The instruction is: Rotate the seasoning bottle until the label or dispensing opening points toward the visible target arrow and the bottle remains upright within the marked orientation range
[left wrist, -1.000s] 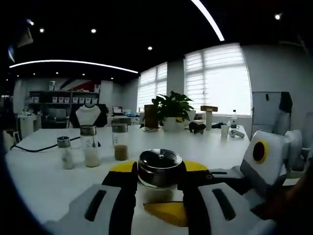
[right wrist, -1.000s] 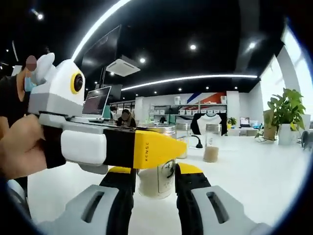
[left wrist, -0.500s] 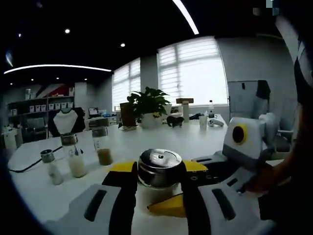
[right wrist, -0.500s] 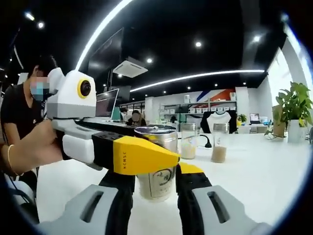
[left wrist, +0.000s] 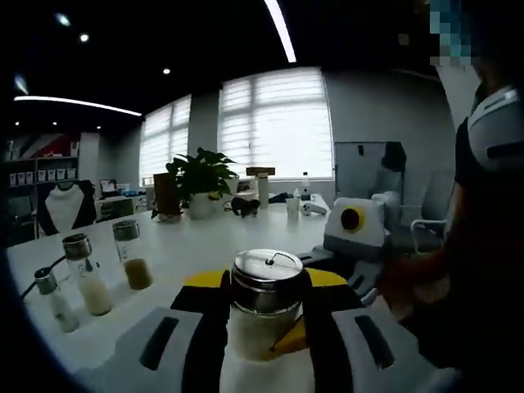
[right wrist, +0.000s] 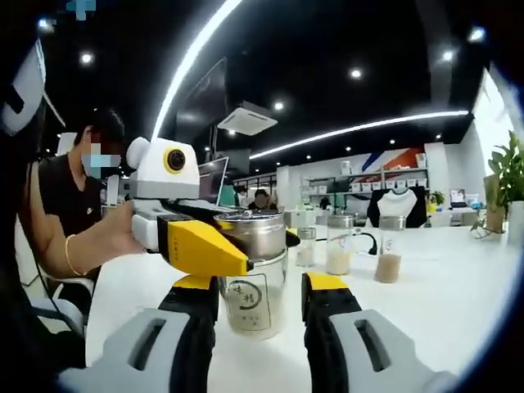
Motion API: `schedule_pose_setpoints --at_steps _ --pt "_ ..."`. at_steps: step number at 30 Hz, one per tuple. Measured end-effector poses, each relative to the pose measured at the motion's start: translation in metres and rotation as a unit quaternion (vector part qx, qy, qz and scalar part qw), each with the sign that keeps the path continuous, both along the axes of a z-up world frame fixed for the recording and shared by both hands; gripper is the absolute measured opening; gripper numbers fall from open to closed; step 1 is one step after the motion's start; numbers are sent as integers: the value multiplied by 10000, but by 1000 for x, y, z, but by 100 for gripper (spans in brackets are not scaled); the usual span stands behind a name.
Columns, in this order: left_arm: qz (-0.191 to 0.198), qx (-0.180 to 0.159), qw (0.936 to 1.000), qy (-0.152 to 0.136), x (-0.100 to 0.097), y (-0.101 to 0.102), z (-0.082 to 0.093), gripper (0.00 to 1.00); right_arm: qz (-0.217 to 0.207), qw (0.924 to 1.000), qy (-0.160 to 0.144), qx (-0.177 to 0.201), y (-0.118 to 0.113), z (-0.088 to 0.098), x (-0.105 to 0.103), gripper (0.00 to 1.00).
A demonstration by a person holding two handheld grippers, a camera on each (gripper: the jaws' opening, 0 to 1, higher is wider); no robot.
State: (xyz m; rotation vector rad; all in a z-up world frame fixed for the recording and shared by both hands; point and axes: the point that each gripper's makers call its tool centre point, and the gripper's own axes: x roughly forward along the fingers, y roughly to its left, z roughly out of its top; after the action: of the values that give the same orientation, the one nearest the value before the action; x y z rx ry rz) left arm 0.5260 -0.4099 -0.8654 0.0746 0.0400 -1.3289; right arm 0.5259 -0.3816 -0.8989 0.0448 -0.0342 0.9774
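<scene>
Left gripper view: we see our left hand-held gripper [left wrist: 264, 315] with its two black, yellow-tipped jaws set closely on either side of the seasoning bottle [left wrist: 266, 307], a glass jar with a shiny metal lid and pale contents. The jaws lie against the jar's sides, so we read this as a grip on the bottle. The bottle stands upright on the white desk [left wrist: 196, 246], right in front of us. To the left on the desk stand three more shakers [left wrist: 90, 278] with metal caps, one holding brownish powder, two holding whitish contents. Farther back a potted plant [left wrist: 199, 182] sits near the bright windows. From the right, the right hand-held gripper [left wrist: 354, 237] comes in, white with a yellow ring, held by a person's hand [left wrist: 409, 282].

In the right gripper view, we see the right hand-held gripper [right wrist: 260, 307] with its jaws flanking the same seasoning bottle [right wrist: 255, 278] low on the glass; the round label faces us. The jaws sit just beside the glass, but we cannot tell whether they touch it. The left hand-held gripper [right wrist: 196, 241] crosses in from the left, its yellow jaw tip lying against the bottle's upper part under the lid. The three other shakers [right wrist: 348, 250] stand farther back on the desk [right wrist: 426, 311].
</scene>
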Motion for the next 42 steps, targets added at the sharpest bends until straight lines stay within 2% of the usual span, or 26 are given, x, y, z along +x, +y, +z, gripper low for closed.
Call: schedule_pose_setpoints --at_steps 7,9,11,16,18,20,23,25,28,29,30,32,34,36,40,42 --pt "-305 89 9995 -48 -12 -7 -2 36 466 9989 -86 -30 4 -1 -10 33" --pt "-321 178 9993 -37 -12 -8 -5 37 402 9990 -136 -123 5 -3 -10 32" --pt "-222 187 9996 48 -10 -8 -6 37 310 9994 -137 -67 3 -4 -5 32" --pt "-75 215 9997 30 -9 -8 -5 37 158 9998 -77 -9 2 -3 -4 32" --pt "59 166 9998 64 -5 -7 -4 37 -114 9998 88 110 1 -2 0 31" --pt "196 117 9995 204 0 -6 -3 37 -259 9996 90 97 1 -4 3 31" --pt "213 -71 9994 249 -2 -8 2 38 -453 9989 68 65 -2 -6 5 31" --pt "300 -76 9991 305 -3 -10 1 40 -513 9986 94 106 -4 -7 5 31" --pt "532 23 9980 331 -1 -11 -5 40 -675 9976 80 121 -6 -5 5 31" --pt "671 48 9971 364 1 -12 -6 42 -757 9971 67 29 -7 -6 6 31" --pt "643 48 9973 349 -1 -14 -6 45 -930 9955 -38 -157 -8 -8 8 31" --pt "726 -6 9964 429 -3 -16 -4 50 -944 9953 -116 -165 -5 -6 8 31" --pt "1065 -34 9936 365 4 -12 -1 49 -1026 9946 -154 -101 -4 -3 8 31" --pt "1297 -72 9905 444 5 -9 0 47 -1127 9933 -226 -118 -4 0 10 31" --pt "1610 -37 9859 465 8 -6 -3 48 -1242 9914 -365 -195 -1 3 12 31" --pt "1941 -289 9795 455 11 -2 3 47 -1364 9895 -437 -198 -2 4 14 31"
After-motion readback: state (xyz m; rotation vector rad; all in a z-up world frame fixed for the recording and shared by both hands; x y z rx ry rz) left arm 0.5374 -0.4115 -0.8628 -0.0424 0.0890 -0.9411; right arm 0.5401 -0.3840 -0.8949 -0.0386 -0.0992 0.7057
